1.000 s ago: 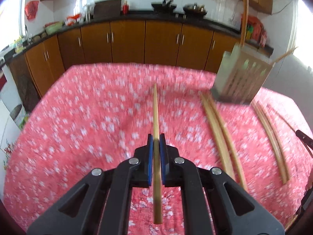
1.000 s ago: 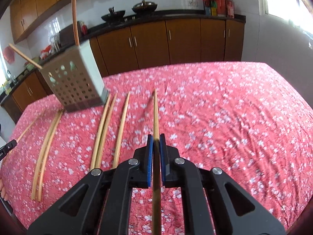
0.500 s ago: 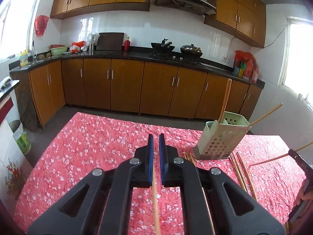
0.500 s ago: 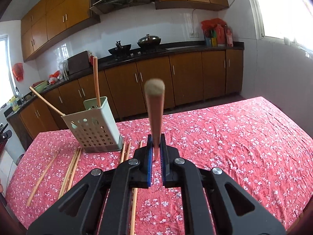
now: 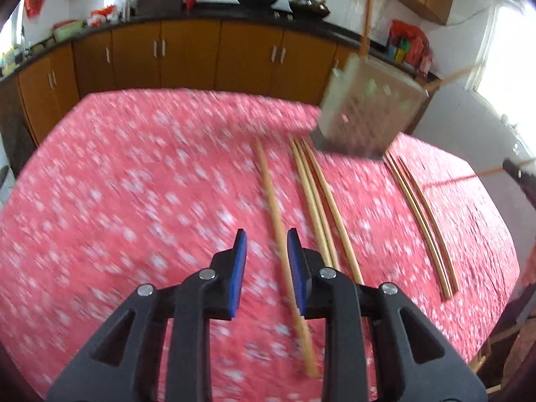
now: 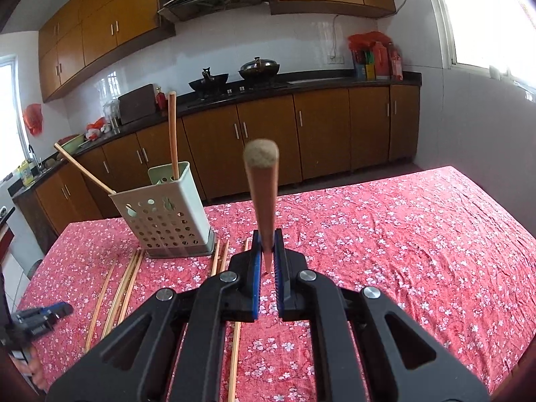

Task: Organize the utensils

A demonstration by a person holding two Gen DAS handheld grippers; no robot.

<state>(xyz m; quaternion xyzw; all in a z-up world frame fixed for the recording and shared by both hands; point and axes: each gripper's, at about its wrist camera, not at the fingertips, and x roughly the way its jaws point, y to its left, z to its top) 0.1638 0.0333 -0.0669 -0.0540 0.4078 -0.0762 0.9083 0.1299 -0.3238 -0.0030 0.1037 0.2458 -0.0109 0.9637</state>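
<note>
Two grippers, left one first. Your left gripper is hovering over the red floral tablecloth, its jaws having just been opening; they're standing a little apart now. One loose chopstick is lying on the cloth and running through the gap between the blue pads, but nothing is pinching it. Just right of it, three more chopsticks are lying side by side, then another bundle further right. That view is blurring, so finer detail is lost. The perforated utensil holder is standing on the cloth beyond the sticks, two chopsticks already leaning inside it. Your right gripper is sitting fully closed, clamping a chopstick near its thin end, the thick end pointing up toward the camera, well above the table.
</note>
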